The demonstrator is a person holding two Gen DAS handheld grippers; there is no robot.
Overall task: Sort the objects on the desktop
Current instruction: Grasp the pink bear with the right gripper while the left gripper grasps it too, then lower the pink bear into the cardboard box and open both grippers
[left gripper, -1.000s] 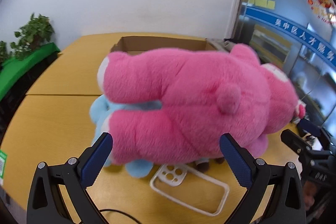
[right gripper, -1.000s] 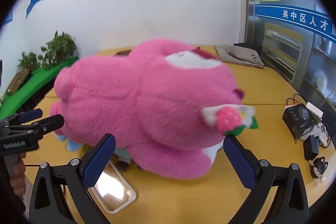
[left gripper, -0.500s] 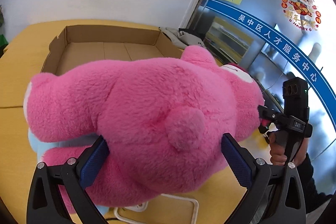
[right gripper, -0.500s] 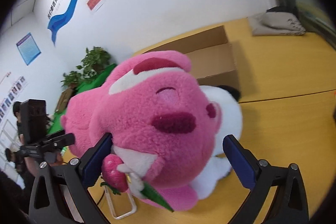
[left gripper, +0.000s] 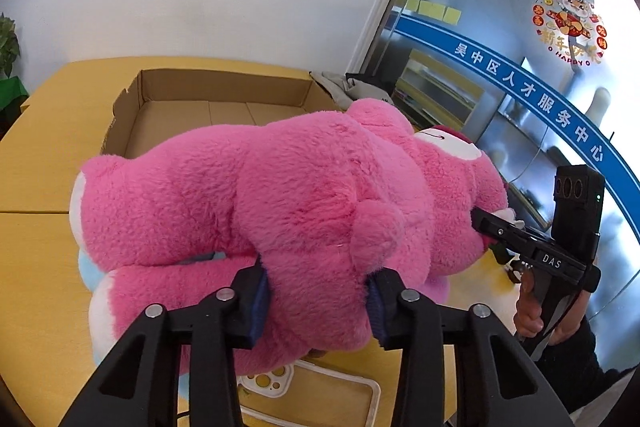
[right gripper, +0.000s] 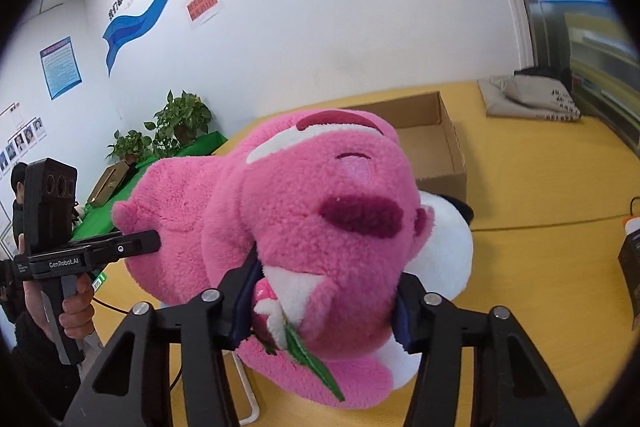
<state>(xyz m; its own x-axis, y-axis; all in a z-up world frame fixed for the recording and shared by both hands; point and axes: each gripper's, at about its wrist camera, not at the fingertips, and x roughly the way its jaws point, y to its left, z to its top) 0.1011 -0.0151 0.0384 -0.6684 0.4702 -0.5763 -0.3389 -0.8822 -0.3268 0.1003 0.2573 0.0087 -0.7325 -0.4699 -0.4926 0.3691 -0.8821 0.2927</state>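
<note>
A big pink plush bear (left gripper: 280,195) lies on its side over the yellow table. My left gripper (left gripper: 318,303) is shut on its rump, below the tail. My right gripper (right gripper: 324,307) is shut on its head (right gripper: 320,227), beside the strawberry at its chin. An open, empty cardboard box (left gripper: 208,107) stands just behind the bear; it also shows in the right wrist view (right gripper: 436,143). A light blue plush (left gripper: 86,267) and a white plush (right gripper: 444,251) lie under the bear, mostly hidden.
A clear phone case (left gripper: 316,395) lies on the table (left gripper: 36,267) below the bear. A grey cloth bag (right gripper: 532,99) sits at the far right. A black box (right gripper: 630,267) stands at the right edge. Potted plants (right gripper: 176,127) stand beyond the left end.
Both grippers have gone from wide open around the bear to shut on it, the left on the rump and the right on the head. The box now shows closer behind it.
</note>
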